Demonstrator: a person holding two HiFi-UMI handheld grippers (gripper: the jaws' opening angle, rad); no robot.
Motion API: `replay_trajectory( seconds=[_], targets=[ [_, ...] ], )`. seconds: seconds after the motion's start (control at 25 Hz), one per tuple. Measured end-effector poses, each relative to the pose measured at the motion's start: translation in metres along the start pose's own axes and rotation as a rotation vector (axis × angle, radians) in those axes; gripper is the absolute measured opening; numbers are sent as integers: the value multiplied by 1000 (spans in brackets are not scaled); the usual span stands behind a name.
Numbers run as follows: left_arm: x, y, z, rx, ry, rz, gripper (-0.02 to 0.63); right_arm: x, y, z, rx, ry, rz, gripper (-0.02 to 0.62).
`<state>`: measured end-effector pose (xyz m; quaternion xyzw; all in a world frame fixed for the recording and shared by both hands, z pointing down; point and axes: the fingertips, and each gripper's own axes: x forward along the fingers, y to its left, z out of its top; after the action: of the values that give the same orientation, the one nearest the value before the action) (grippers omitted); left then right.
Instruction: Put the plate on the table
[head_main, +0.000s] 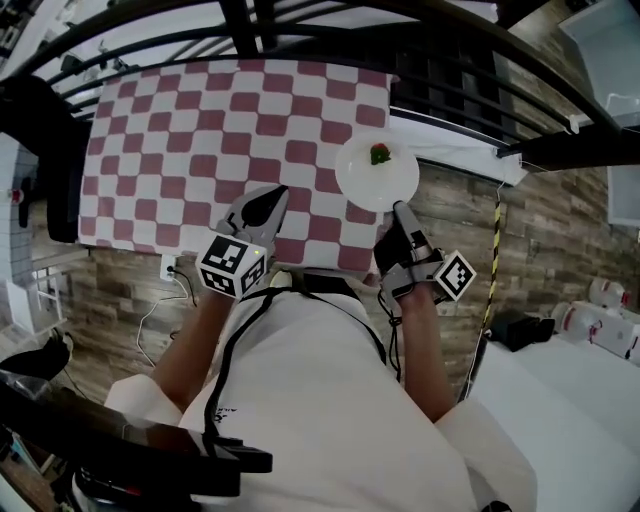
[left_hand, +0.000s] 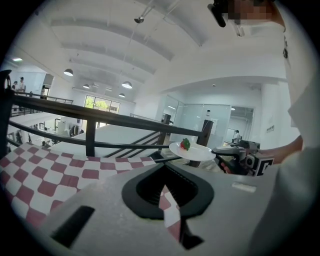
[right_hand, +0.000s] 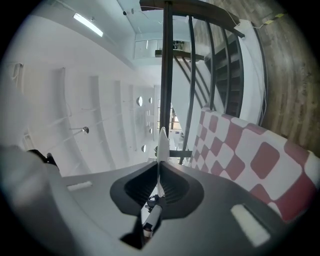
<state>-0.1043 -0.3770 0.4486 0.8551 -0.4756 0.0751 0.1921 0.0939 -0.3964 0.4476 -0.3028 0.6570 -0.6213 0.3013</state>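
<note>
Now the right gripper (head_main: 400, 208) pinches the plate (head_main: 362, 182) by its near rim, with the rest jutting ahead of the jaws over the table (head_main: 180, 130). It looks stiff, slick, breakable and likely light. The left gripper (head_main: 272, 198) is closed and empty.

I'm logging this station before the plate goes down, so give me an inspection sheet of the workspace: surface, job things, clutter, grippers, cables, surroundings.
Surface: table covered by a red-and-white checked cloth.
Job's things: white plate carrying a small green-and-red food piece, held over the cloth's near right corner; it looks not yet set down.
Clutter: nothing seen on the cloth.
Grippers: right gripper fingers clamped on the plate's near rim; left gripper fingers together, nothing between them, over the cloth's near edge.
Cables: white cable on the floor near the table's near left corner.
Surroundings: black railing beyond the table; wood-pattern floor; black-and-yellow striped strip.
</note>
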Motion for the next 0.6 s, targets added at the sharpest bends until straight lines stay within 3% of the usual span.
replay_trajectory(
  seconds=[0.6],
  targets=[
    [101,29,17,-12,25,87,8,95,-49,100,-2,99,-14,23]
  ],
)
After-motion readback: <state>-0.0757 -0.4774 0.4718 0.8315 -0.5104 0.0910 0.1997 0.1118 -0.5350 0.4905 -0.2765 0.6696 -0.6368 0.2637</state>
